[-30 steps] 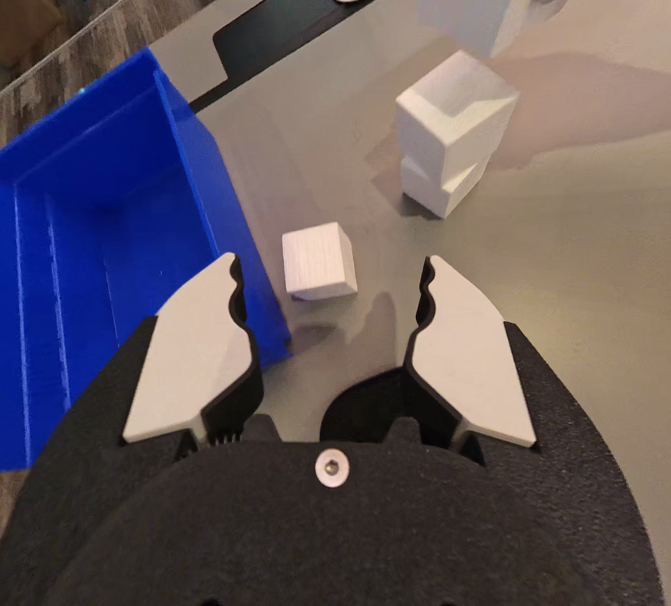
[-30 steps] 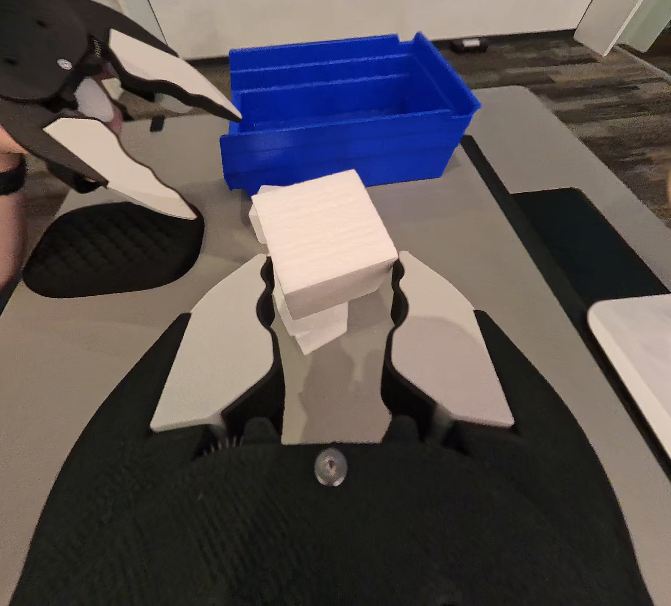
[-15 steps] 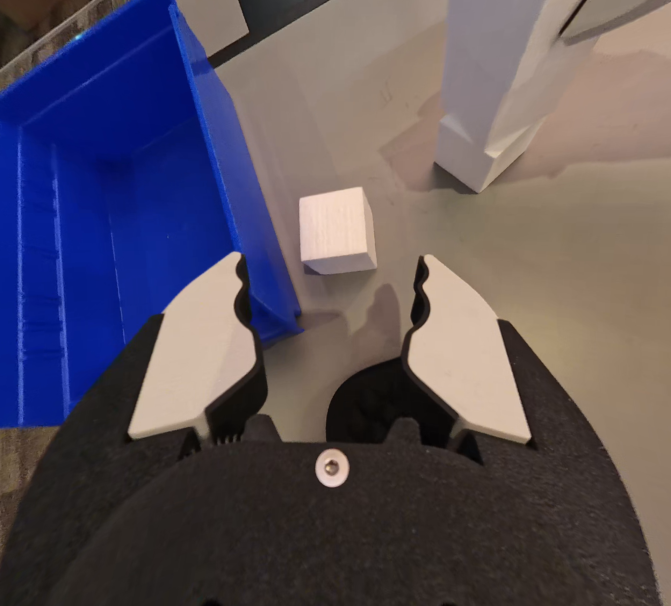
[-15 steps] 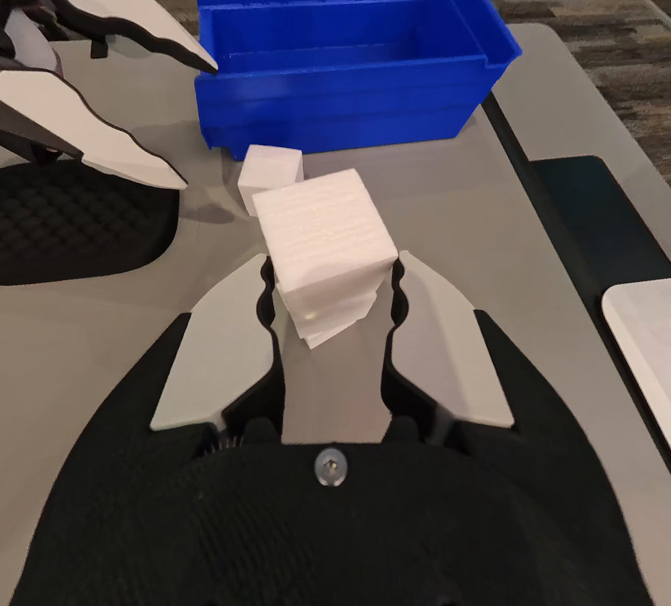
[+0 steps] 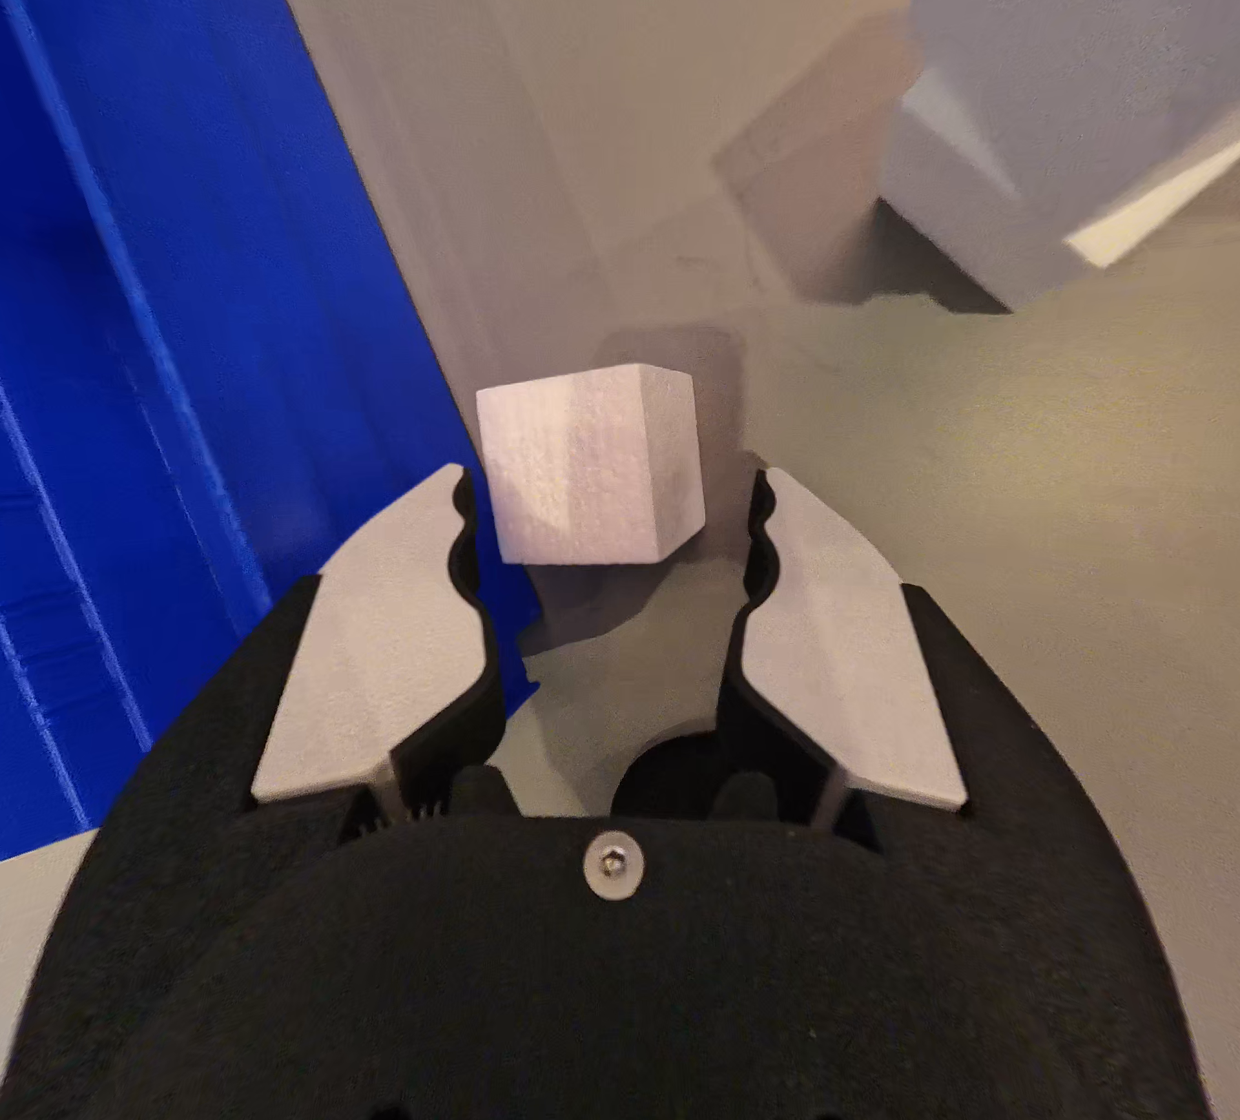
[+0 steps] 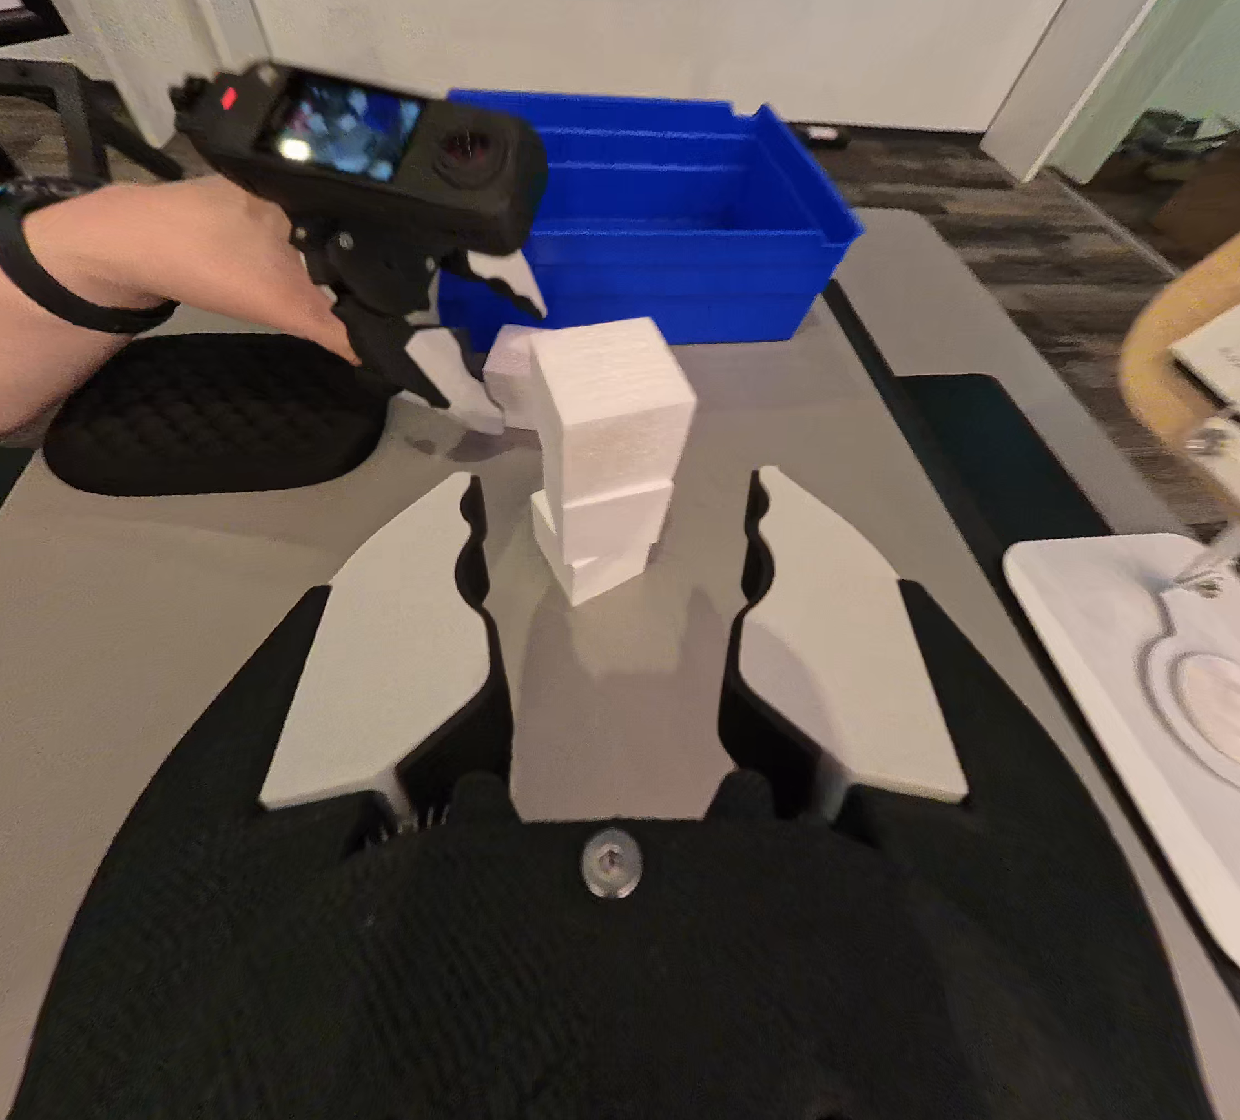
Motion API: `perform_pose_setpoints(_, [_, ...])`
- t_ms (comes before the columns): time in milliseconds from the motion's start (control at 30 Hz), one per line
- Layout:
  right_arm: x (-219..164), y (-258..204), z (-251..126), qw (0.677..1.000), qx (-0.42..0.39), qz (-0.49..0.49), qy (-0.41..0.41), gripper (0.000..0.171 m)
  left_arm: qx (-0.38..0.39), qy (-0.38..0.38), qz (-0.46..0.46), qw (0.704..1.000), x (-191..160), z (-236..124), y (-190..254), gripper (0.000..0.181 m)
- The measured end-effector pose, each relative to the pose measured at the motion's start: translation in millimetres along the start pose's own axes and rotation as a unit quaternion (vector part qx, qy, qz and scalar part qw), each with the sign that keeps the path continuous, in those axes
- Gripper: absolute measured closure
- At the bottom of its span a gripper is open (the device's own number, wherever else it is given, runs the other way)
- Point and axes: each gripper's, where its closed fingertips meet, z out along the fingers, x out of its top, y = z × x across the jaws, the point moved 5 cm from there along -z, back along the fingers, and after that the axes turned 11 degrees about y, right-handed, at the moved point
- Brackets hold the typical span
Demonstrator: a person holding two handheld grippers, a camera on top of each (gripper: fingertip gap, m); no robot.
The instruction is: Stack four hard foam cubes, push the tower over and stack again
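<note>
Three white foam cubes stand as a slightly crooked tower on the grey table; the tower also shows in the left wrist view at the upper right. My right gripper is open and empty, with a clear gap between each pad and the tower. A fourth white cube lies on the table beside the blue bin. My left gripper is open, low, with the cube between its fingertips and a gap on both sides. In the right wrist view the left gripper straddles that cube.
The blue bin stands behind the tower, close to the loose cube. A black mat lies at the left, a black pad and a white board at the right. A person's arm shows at the right edge. Some 20 cm of space lies between my two pairs of fingers.
My right gripper set the third cube on the tower, opened and drew back. My left gripper dropped towards the loose cube and its jaws narrowed around it without touching.
</note>
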Motion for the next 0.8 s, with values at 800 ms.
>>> perform_pose_setpoints(800, [15.8, 49.3, -116.5, 0.996, -0.065, 0.016, 0.053, 0.105, -0.035, 0.205, 0.039, 0.977, 89.6, -117.0, -20.8, 0.12])
